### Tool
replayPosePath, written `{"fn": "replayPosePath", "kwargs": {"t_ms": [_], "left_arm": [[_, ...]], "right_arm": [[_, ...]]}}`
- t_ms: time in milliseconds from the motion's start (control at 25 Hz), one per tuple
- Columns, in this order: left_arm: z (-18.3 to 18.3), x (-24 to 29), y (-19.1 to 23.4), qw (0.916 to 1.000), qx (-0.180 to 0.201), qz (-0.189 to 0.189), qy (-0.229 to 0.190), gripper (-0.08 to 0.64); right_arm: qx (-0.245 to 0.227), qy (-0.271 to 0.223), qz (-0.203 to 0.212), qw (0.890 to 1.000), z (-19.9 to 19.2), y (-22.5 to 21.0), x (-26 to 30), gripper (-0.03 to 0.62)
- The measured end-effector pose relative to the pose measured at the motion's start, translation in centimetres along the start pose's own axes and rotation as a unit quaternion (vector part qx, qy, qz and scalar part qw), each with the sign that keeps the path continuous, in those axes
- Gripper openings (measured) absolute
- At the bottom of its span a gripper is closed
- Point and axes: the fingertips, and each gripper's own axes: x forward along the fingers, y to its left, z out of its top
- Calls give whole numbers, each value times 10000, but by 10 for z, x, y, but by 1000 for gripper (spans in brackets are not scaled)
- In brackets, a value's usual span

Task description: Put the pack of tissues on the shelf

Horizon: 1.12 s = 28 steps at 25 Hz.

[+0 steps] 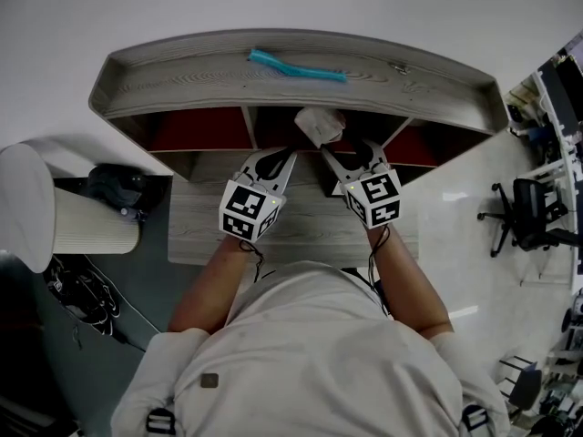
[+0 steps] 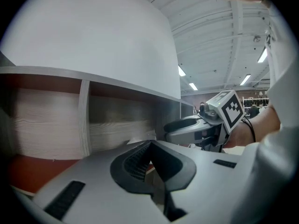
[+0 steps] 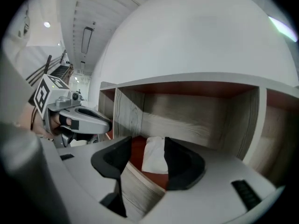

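The white pack of tissues (image 1: 319, 124) lies at the front of the middle compartment of the wooden shelf (image 1: 182, 73), on its red floor. In the right gripper view the pack (image 3: 154, 157) rests just beyond my right gripper (image 3: 147, 143), whose jaws stand open around it with a gap on the left side. From above, the right gripper (image 1: 349, 150) sits just below and right of the pack. My left gripper (image 1: 276, 159) hovers beside it on the left, shut with nothing in it (image 2: 149, 148). The right gripper also appears in the left gripper view (image 2: 205, 122).
A teal object (image 1: 296, 65) lies on the shelf's curved top. Upright dividers (image 3: 125, 113) bound the compartment. The grippers hover over a wooden surface (image 1: 196, 226). A white cylinder (image 1: 55, 209) and dark gear (image 1: 118, 186) stand at the left, an office chair (image 1: 528, 209) at the right.
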Motion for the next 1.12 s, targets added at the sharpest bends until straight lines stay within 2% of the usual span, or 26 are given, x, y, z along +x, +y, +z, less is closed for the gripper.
{"fn": "replayPosePath", "kwargs": {"t_ms": [200, 440, 600, 1120], "left_arm": [[0, -2, -8, 10000, -56, 40, -20, 15], [12, -10, -38, 9999, 31, 95, -93, 15], [18, -6, -65, 9998, 13, 137, -135, 15], [11, 13, -176, 9998, -64, 194, -44, 16]], "right_arm": [[-2, -155, 104, 9998, 4, 7, -16, 151], [-54, -490, 227, 9985, 11, 13, -53, 45], [-70, -605, 330, 9976, 9, 10, -81, 22], [-34, -625, 1060, 9924, -26, 10, -185, 20]]}}
